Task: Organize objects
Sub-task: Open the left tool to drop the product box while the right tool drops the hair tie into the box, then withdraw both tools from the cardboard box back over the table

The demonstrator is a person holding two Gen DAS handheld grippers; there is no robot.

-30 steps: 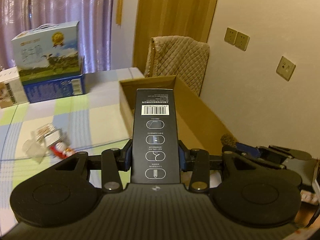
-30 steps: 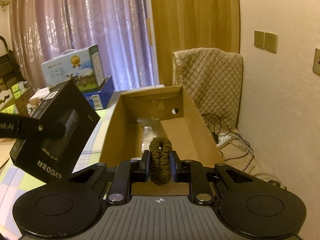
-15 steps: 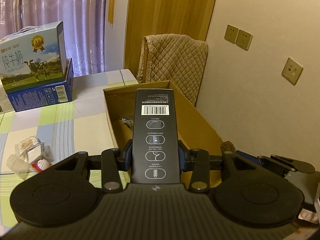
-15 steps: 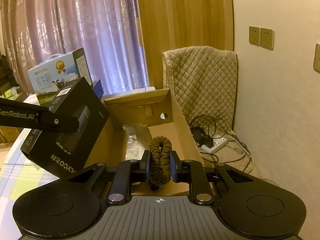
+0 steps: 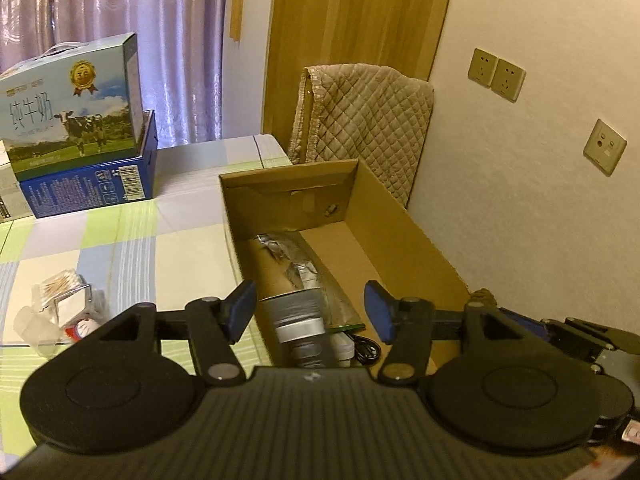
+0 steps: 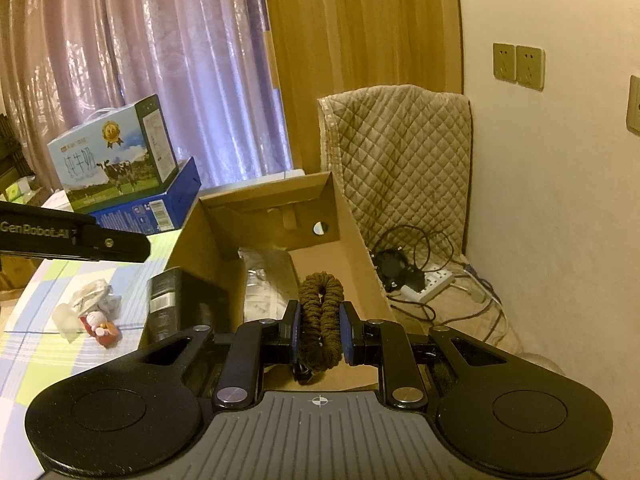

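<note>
Over the cardboard box (image 6: 356,236), right fingers (image 6: 294,330) clamp the braided rope (image 6: 320,320); left fingers (image 5: 240,308) spread wide.

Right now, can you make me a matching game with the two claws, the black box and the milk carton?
Things:
1. left claw
2. right claw
3. black box
4. milk carton

States or places:
A. stacked on the blue box
B. open, holding nothing
C. standing inside the cardboard box
D. shut on the brown braided loop

Pairs: 1-B, 2-D, 3-C, 4-A
</note>
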